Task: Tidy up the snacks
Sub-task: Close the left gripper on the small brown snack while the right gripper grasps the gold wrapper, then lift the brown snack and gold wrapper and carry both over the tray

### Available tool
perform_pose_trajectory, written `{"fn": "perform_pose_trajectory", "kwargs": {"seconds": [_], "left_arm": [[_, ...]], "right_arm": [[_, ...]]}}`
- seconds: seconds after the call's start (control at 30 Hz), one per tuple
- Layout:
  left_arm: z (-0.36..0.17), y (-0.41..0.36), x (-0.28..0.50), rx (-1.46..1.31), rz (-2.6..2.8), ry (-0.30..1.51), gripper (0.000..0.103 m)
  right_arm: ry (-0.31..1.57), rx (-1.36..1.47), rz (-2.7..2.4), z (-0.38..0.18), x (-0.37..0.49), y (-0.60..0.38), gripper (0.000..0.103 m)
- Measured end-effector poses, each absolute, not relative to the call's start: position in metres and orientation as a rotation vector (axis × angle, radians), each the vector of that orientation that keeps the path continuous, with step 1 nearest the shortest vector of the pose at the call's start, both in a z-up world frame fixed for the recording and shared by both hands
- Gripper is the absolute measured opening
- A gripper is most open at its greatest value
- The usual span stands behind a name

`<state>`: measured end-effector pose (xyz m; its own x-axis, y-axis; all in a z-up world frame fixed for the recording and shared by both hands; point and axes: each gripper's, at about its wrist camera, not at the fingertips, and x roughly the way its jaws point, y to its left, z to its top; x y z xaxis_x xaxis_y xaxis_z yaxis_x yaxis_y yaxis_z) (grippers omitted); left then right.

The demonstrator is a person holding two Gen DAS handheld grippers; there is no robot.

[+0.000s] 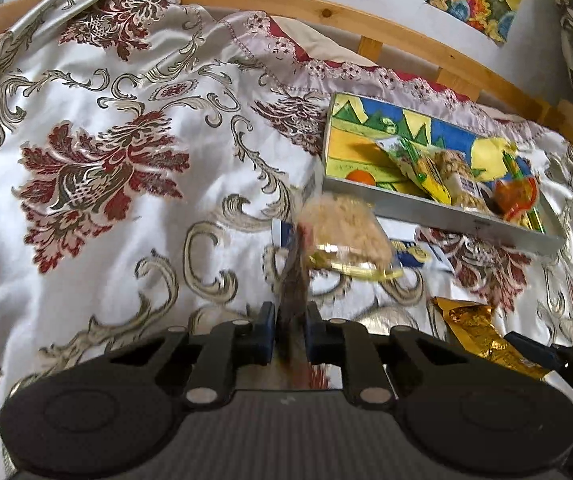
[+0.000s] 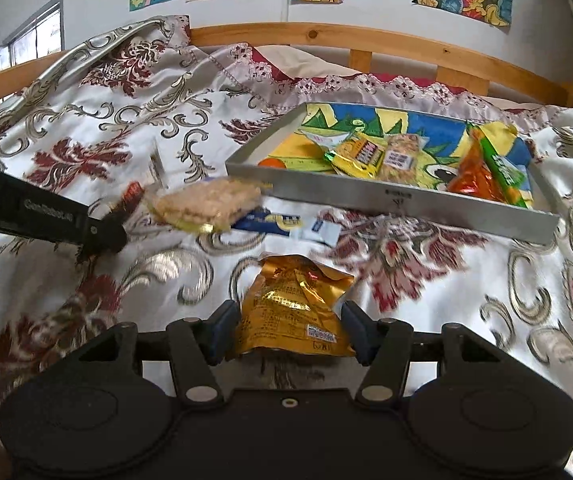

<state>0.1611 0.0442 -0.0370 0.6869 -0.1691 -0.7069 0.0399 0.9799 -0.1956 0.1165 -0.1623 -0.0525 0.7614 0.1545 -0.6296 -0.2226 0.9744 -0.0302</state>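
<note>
My left gripper (image 1: 291, 330) is shut on the edge of a clear pack of beige rice crackers (image 1: 346, 234) and holds it above the bedspread, left of the tray. The same pack (image 2: 206, 202) and left gripper (image 2: 104, 236) show in the right wrist view. My right gripper (image 2: 288, 330) is open, with a gold foil snack packet (image 2: 292, 308) lying between its fingers on the bed. The grey tray (image 2: 390, 198) with a colourful drawing inside holds several snack packs: yellow (image 2: 356, 156), clear beige (image 2: 400, 158), orange (image 2: 472, 176) and green (image 2: 502, 168).
A blue and white sachet (image 2: 286, 226) lies on the bedspread in front of the tray. The floral satin bedspread (image 1: 106, 160) is rumpled and rises at the left. A wooden bed rail (image 2: 366, 40) and a wall with drawings stand behind.
</note>
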Motion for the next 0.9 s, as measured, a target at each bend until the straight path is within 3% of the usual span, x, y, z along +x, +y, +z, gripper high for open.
{"fn": "perform_pose_trajectory", "kwargs": {"seconds": [0.1,0.2,0.23,0.27,0.33,0.47,0.63,0.73,0.9], "left_arm": [[-0.038,0.043,0.158,-0.158,-0.12,0.803,0.017],[-0.038,0.042,0.161,-0.138,-0.112,0.779,0.044],[-0.038,0.042,0.162,-0.129,-0.109,0.761,0.062],[-0.039,0.042,0.164,-0.12,-0.101,0.743,0.071],[-0.041,0.041,0.169,-0.108,-0.085,0.714,0.074],[-0.05,0.041,0.183,-0.113,-0.109,0.717,0.079],[-0.064,0.044,0.189,-0.168,-0.13,0.744,0.08],[-0.065,0.046,0.188,-0.175,-0.145,0.745,0.069],[-0.064,0.042,0.184,-0.177,-0.132,0.74,0.047]], "right_arm": [[0.674,-0.097,0.205,-0.055,0.114,-0.163,0.062],[0.662,-0.092,0.208,-0.055,0.114,-0.165,0.064],[0.658,-0.084,0.208,-0.055,0.114,-0.165,0.065],[0.654,-0.075,0.206,-0.056,0.116,-0.166,0.069],[0.652,-0.051,0.199,-0.058,0.119,-0.168,0.078],[0.665,-0.024,0.187,-0.066,0.127,-0.171,0.081],[0.688,-0.003,0.181,-0.074,0.133,-0.171,0.086],[0.696,-0.028,0.173,-0.074,0.13,-0.165,0.086],[0.697,-0.063,0.168,-0.075,0.123,-0.159,0.067]]}}
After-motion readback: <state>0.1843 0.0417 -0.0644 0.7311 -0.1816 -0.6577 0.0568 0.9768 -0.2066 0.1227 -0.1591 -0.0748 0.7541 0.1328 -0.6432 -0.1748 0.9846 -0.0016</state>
